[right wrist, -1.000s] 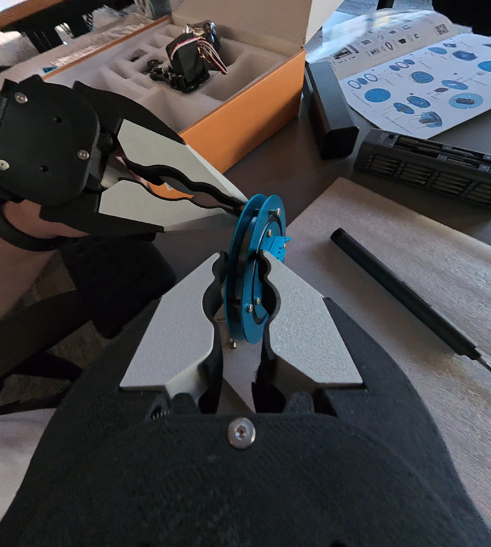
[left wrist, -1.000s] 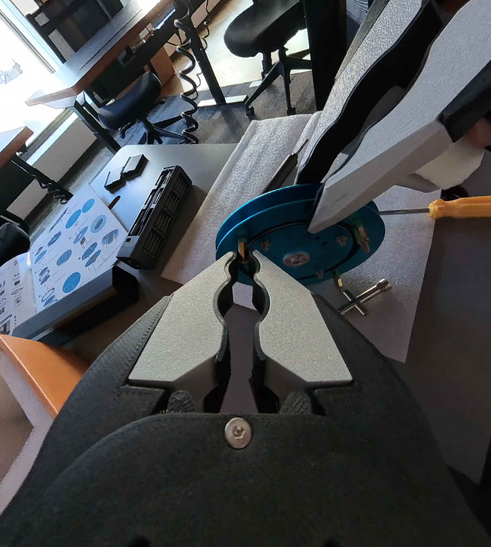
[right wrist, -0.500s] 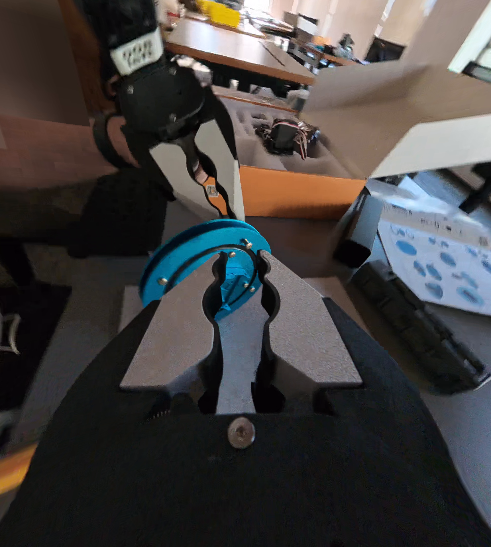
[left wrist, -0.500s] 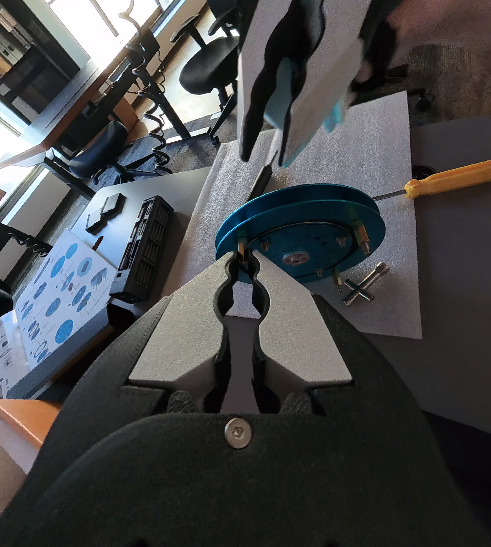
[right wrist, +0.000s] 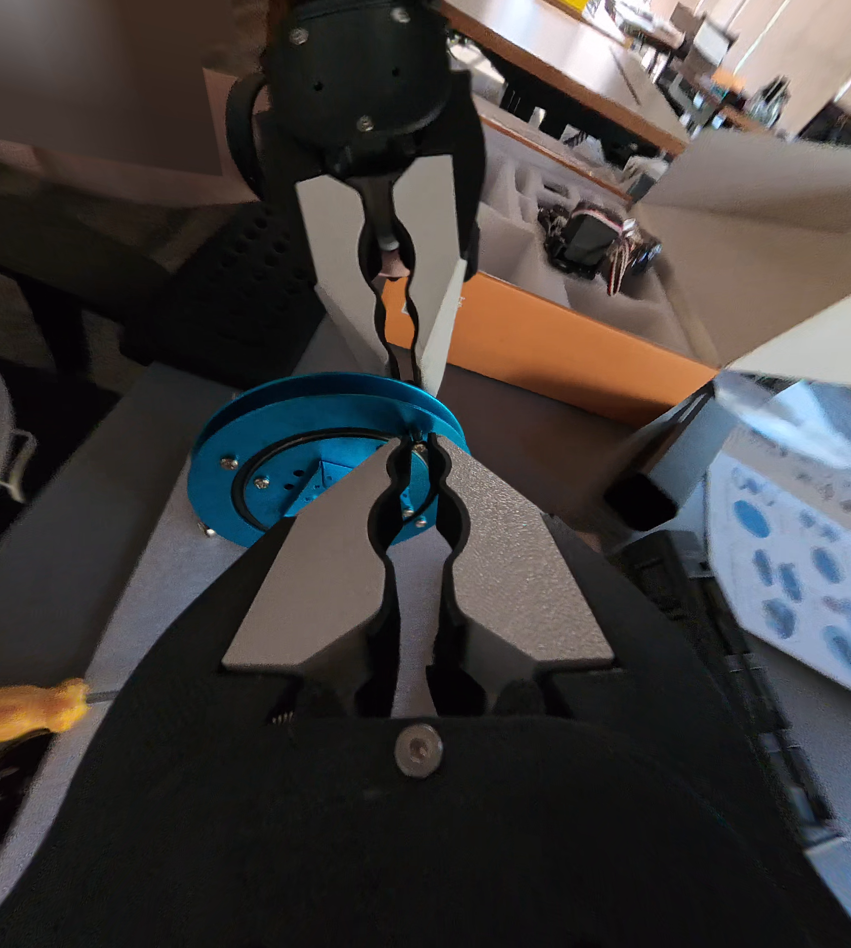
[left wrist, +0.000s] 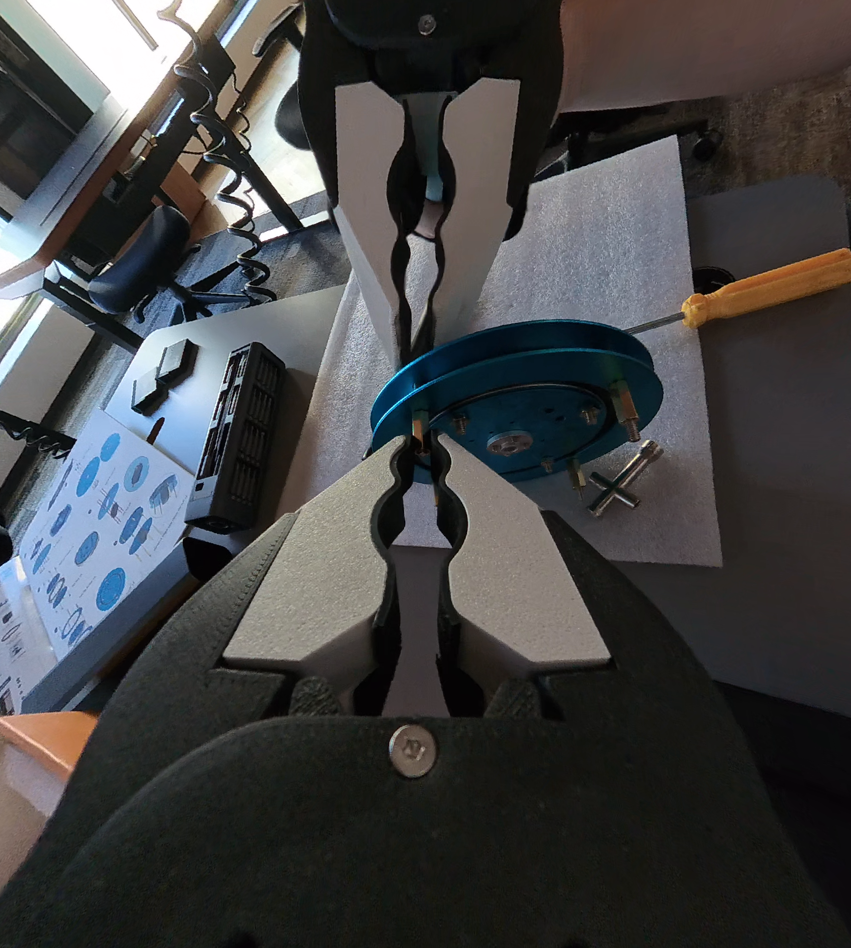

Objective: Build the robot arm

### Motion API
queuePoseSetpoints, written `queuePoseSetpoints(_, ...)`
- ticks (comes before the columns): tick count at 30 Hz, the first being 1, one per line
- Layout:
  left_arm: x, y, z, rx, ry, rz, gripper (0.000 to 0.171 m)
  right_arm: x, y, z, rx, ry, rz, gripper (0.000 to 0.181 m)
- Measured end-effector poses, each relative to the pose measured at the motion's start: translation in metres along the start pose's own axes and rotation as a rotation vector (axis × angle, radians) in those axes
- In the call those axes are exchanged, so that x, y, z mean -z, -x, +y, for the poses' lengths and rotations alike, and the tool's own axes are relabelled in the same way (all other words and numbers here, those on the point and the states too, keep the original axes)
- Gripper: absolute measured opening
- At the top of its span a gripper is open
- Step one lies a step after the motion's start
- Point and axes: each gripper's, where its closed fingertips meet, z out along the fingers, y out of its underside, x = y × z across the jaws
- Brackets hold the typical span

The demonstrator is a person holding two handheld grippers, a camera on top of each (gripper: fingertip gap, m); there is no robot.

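Observation:
A blue two-plate disc with brass standoffs underneath is held above a white foam sheet. My left gripper is shut on a brass standoff at the disc's near rim and carries the disc. My right gripper lies over the disc's top plate, jaws closed on a small screw head by the rim. In the left wrist view the right gripper comes down from above onto the same rim spot. In the right wrist view the left gripper reaches the disc's far edge.
A yellow-handled screwdriver and a metal cross wrench lie by the foam. A black bit case and a printed sheet lie to the left. An open orange box with foam and parts stands behind. Office chairs and desks stand beyond. The tips of both grippers are at nearly the same place. My left gripper's tips are some 10 cm from the metal cross wrench.
My right gripper let go of the disc's edge, swung up and round, and came down facing the left gripper with its jaws narrowed at the rim. The left gripper kept its hold.

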Motion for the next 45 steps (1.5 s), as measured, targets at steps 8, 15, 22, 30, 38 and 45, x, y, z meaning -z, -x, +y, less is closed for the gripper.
queuePoseSetpoints(8,0.000,0.002,0.002,-0.050,0.031,-0.053,0.004,0.000,0.004,0.000,-1.023,-0.046,-0.468,0.005)
queuePoseSetpoints(15,0.001,0.001,0.002,-0.038,0.040,-0.040,0.003,0.008,-0.014,0.003,-0.060,-0.041,-0.007,0.012)
queuePoseSetpoints(22,-0.001,0.001,0.001,-0.024,0.043,-0.030,0.004,0.001,0.001,0.001,0.088,0.036,-0.046,0.004)
queuePoseSetpoints(30,-0.001,0.003,0.004,-0.047,0.060,-0.050,0.004,0.000,0.003,0.002,-1.034,0.042,-0.460,0.004)
queuePoseSetpoints(38,-0.001,0.003,0.004,-0.035,0.056,-0.047,0.004,0.005,-0.009,0.005,-0.216,-0.064,-0.110,0.013)
queuePoseSetpoints(45,-0.001,0.003,0.003,-0.025,0.046,-0.037,0.004,-0.001,0.001,-0.001,0.025,0.010,-0.052,0.007)
